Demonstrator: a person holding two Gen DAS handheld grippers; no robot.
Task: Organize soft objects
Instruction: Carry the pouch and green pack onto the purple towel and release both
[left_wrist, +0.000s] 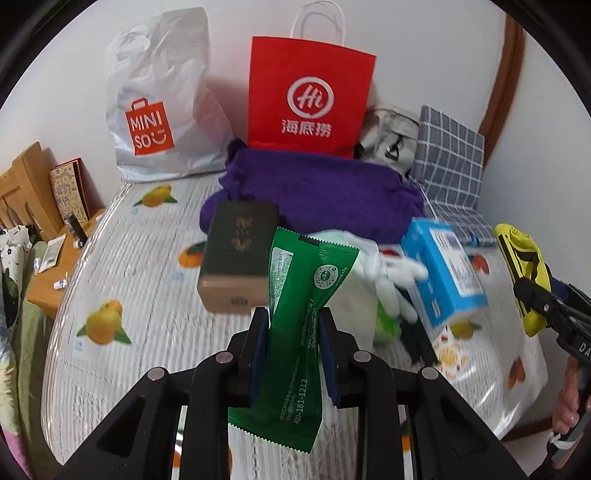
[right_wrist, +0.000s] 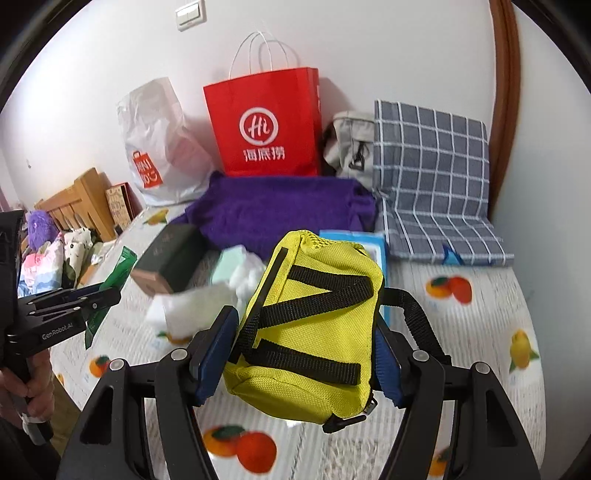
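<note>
Left gripper (left_wrist: 293, 332) pinches light, crinkly green sachet (left_wrist: 295, 332) mid-length; right gripper (right_wrist: 303, 350) clamps soft yellow pouch (right_wrist: 306, 332) across its sides, squashy.

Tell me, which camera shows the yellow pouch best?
The right wrist view: the yellow pouch fills its centre, clamped in the right tool, straps plain. The left wrist view catches only a blurred sliver at its right edge.
</note>
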